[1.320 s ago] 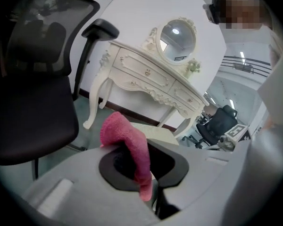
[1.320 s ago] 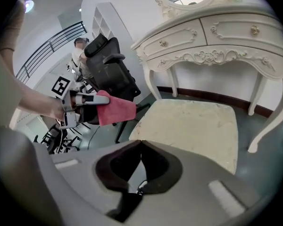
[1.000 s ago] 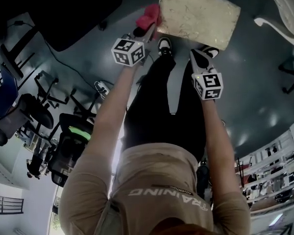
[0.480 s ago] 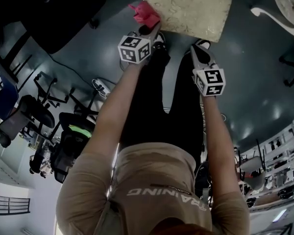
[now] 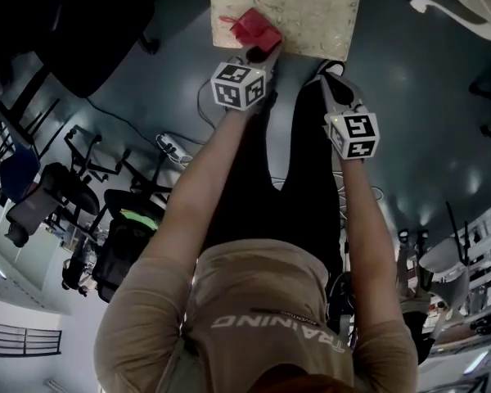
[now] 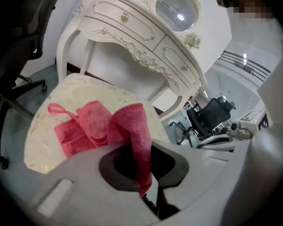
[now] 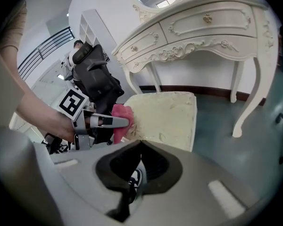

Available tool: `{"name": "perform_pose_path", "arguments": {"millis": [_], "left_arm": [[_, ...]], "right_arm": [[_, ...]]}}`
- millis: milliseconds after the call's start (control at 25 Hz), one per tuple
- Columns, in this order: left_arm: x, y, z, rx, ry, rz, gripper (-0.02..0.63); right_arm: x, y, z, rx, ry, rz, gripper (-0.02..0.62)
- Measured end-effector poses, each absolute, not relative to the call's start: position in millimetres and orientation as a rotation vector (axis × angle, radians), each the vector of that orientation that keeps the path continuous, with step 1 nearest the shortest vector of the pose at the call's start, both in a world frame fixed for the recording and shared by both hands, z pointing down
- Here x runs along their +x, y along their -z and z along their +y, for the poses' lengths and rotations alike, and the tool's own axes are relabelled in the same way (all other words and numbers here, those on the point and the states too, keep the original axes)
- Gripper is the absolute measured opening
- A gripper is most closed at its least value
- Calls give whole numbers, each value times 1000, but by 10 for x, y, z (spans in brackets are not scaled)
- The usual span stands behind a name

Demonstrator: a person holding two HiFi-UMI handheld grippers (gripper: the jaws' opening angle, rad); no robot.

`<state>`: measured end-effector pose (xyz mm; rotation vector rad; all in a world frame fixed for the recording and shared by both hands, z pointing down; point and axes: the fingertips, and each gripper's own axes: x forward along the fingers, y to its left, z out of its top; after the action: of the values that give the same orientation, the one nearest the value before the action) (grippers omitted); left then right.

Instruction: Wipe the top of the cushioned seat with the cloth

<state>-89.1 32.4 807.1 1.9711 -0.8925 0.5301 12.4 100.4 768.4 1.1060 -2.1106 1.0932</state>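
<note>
Two grippers sit low at the seat's (image 5: 311, 6) near edge. Left gripper (image 5: 262, 53) is clamped on one end of the red cloth (image 5: 256, 29); the rest lies bunched on the near-left corner of the cushion. Right gripper (image 5: 328, 80) has its jaws together and empty, and it stops just short of the near-right edge. Bare cushion runs ahead and right of the cloth, toward the white dressing table (image 6: 141, 41). Left is the working arm, so my guess is the stroke goes forward-right.
</note>
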Motion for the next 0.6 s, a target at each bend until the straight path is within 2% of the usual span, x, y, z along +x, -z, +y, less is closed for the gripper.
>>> {"name": "perform_pose_path", "arguments": {"millis": [600], "left_arm": [[345, -8217, 542, 2000, -652, -726, 32]], "right_arm": [[1097, -7821, 1189, 1188, -1161, -2068, 4]]}}
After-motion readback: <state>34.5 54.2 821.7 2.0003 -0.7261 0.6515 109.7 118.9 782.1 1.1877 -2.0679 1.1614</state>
